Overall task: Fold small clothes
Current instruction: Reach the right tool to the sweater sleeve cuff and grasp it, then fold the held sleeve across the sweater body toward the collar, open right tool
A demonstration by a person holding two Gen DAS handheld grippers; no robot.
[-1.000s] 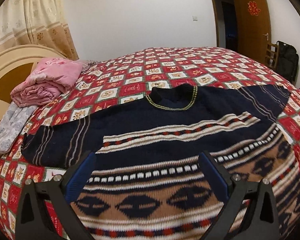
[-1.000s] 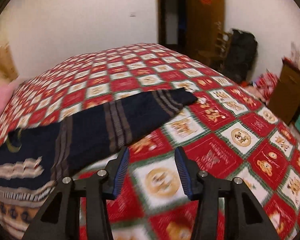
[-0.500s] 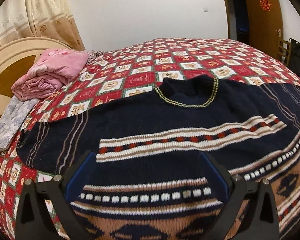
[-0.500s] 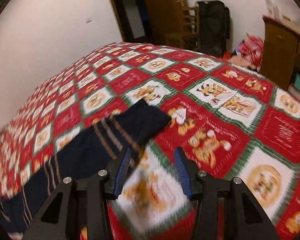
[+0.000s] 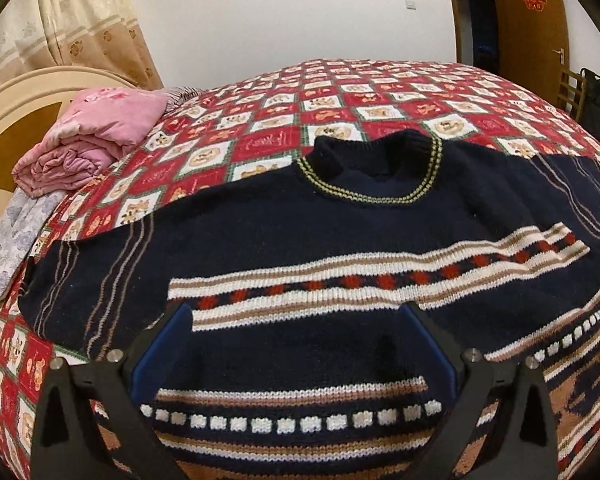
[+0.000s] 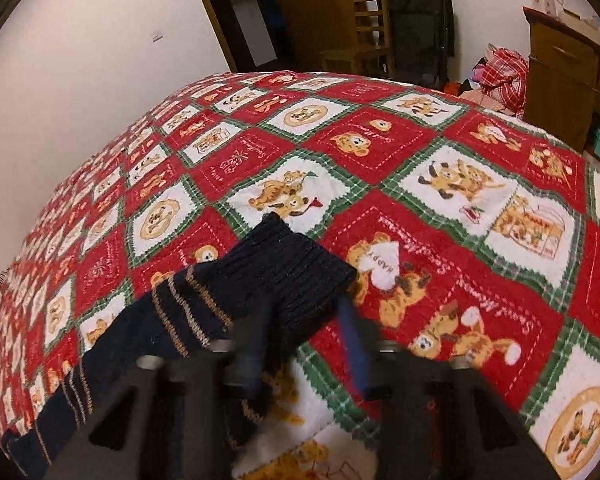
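1. A dark navy knitted sweater (image 5: 340,248) lay flat, front up, on a bed covered by a red, white and green quilt (image 5: 340,108) printed with cartoon bears.
2. Its round collar (image 5: 376,168), edged in yellow-green stripes, pointed toward the far side of the bed, and its patterned bands of cream, tan and red ran across the chest.
3. In the left wrist view the left gripper (image 5: 296,344) hovered over the sweater's chest with its blue-padded jaws spread wide; nothing lay between them but the cloth below, and no contact with it showed.
4. The sweater's left sleeve (image 5: 80,280) stretched out toward the left edge of the bed, marked by thin tan stripes.
5. A folded pink blanket (image 5: 92,140) sat on the far left, near a cream headboard (image 5: 16,100), with a pale floral cloth (image 5: 12,248) just beside it.
6. In the right wrist view the right gripper (image 6: 304,344) stood at the ribbed cuff (image 6: 296,272) of the other sleeve, which rested on the quilt.
7. Its jaws had just been closing, with the near edge of the cuff between them; the fingers were motion-blurred, so whether the pads already pressed the knit could not be told.
8. A wooden chair (image 6: 368,36) and a dark bag (image 6: 416,24) stood beyond the bed's far end.
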